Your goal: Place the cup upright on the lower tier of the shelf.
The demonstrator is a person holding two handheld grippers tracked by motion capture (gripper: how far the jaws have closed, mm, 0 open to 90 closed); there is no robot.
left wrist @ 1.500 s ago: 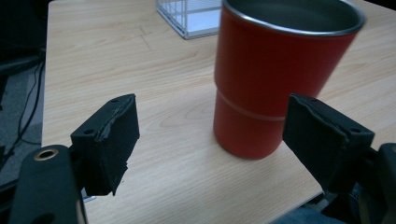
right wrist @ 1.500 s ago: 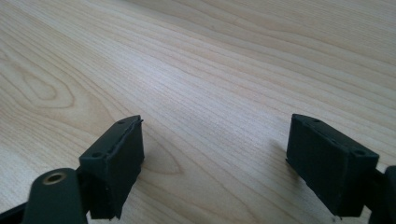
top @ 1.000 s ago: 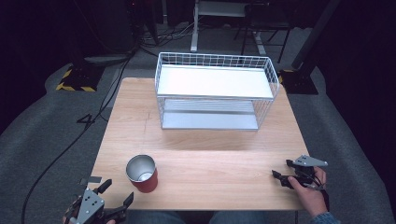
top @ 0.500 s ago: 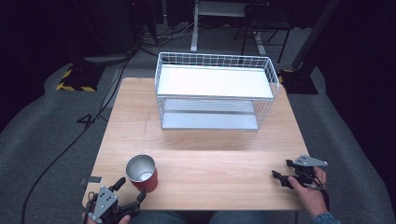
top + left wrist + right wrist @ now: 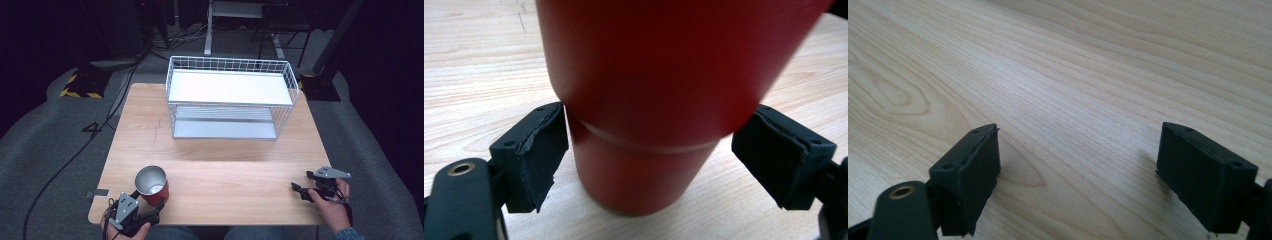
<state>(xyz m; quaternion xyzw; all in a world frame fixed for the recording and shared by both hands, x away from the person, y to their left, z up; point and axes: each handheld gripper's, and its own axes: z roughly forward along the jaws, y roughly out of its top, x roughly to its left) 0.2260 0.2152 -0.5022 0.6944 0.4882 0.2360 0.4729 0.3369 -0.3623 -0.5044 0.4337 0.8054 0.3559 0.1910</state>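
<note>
Cup (image 5: 649, 100) between spread left gripper (image 5: 651, 150) fingers (image 5: 541, 155); high view: silver interior.

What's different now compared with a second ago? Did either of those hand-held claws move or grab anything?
The left gripper moved in from the table's near left corner toward the red cup. Its open fingers now sit on either side of the cup's lower part, one right at the wall, the other apart, so nothing is gripped yet. The cup, the wire rack and the right gripper, open over bare wood, stayed put.
</note>
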